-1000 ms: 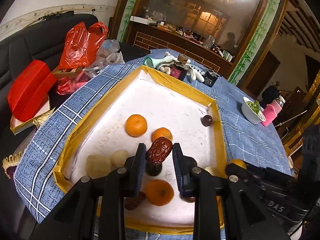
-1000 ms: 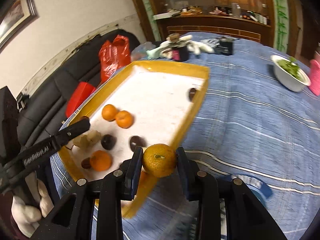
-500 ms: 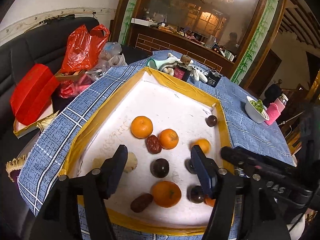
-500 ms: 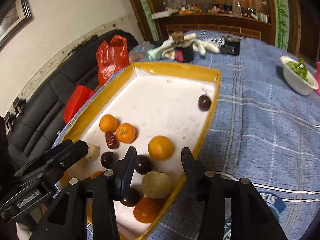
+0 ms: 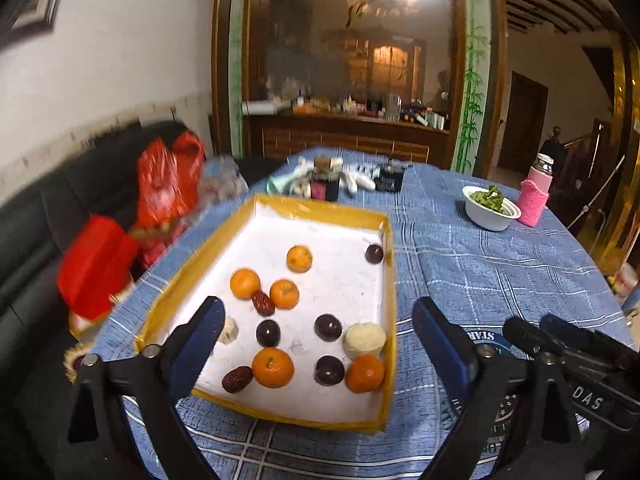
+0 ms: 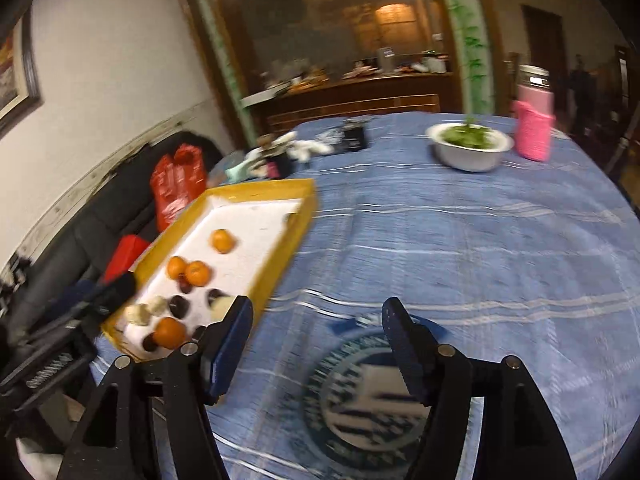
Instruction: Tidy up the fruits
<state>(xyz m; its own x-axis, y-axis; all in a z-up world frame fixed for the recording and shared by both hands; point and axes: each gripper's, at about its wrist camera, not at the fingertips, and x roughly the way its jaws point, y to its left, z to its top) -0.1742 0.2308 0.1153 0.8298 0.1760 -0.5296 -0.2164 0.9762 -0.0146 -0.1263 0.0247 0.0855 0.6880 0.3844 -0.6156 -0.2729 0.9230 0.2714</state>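
Observation:
A yellow-rimmed white tray (image 5: 390, 292) on the blue checked tablecloth holds several oranges (image 5: 273, 367), dark round fruits (image 5: 328, 327), two red dates (image 5: 263, 303) and pale fruits (image 5: 365, 340). My left gripper (image 5: 318, 330) is open and empty, raised above the tray's near end. My right gripper (image 6: 318, 340) is open and empty over the bare cloth to the right of the tray (image 6: 280, 256). The right gripper's body also shows at the lower right of the left wrist view (image 5: 576, 360).
A white bowl of greens (image 5: 490, 208) and a pink bottle (image 5: 534, 196) stand at the far right. Small jars and a toy (image 5: 328, 178) lie beyond the tray. Red bags (image 5: 164, 184) and a red box (image 5: 94, 264) sit on the black sofa at left.
Both grippers let go of their fruit, the left a date and the right an orange, which now lie in the tray. Both opened wide and drew back and up, the right swinging right.

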